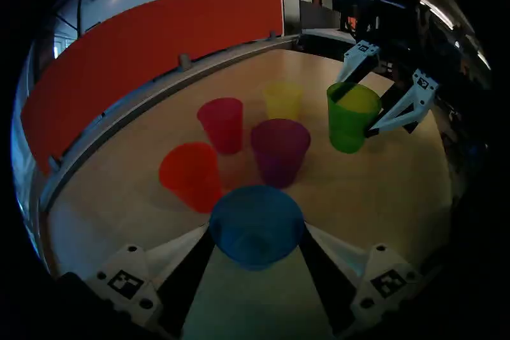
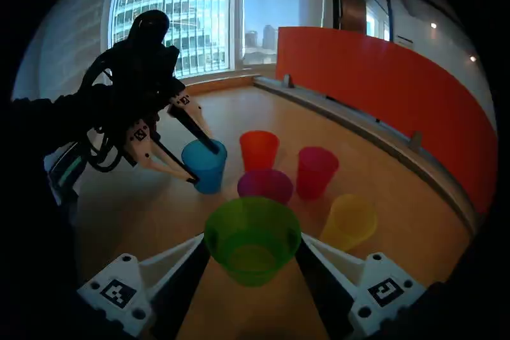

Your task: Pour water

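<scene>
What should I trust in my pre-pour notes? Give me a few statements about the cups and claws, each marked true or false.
1. The left claw grips the blue cup. True.
2. The right claw grips the green cup. True.
3. Five cups stand free on the table. False: four do, namely the orange cup, pink cup, purple cup and yellow cup.
4. The purple cup lies on its side. False: it stands upright.
</scene>
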The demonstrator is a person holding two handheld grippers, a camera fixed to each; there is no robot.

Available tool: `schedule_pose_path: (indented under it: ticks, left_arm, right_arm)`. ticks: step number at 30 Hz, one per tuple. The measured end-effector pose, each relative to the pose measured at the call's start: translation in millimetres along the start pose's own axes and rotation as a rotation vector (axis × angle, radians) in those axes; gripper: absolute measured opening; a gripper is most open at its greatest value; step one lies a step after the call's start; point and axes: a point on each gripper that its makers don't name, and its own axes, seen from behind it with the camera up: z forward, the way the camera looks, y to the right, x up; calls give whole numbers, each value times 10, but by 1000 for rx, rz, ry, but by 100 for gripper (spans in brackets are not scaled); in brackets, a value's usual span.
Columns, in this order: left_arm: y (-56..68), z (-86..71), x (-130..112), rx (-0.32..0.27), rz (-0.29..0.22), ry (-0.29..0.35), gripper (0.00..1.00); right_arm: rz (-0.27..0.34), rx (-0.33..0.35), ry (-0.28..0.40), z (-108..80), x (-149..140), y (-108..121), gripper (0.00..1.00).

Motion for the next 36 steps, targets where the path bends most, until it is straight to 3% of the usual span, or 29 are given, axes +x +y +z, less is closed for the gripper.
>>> schedule_pose_path:
  ticks: [11,23,36]
  left_arm:
    - [-19,38,-69,-14,-33,5,88]
    - [-8,53,-236,-39,-78,-32,88]
    - [-11,-34,-420,-21,-69,-65,88]
  right_arm:
    - [6,-7,-11,65,-53,15,90]
    - [18,-2,-23,166,-129,-10,90]
    - [33,-3,-41,278,-265,-4,90]
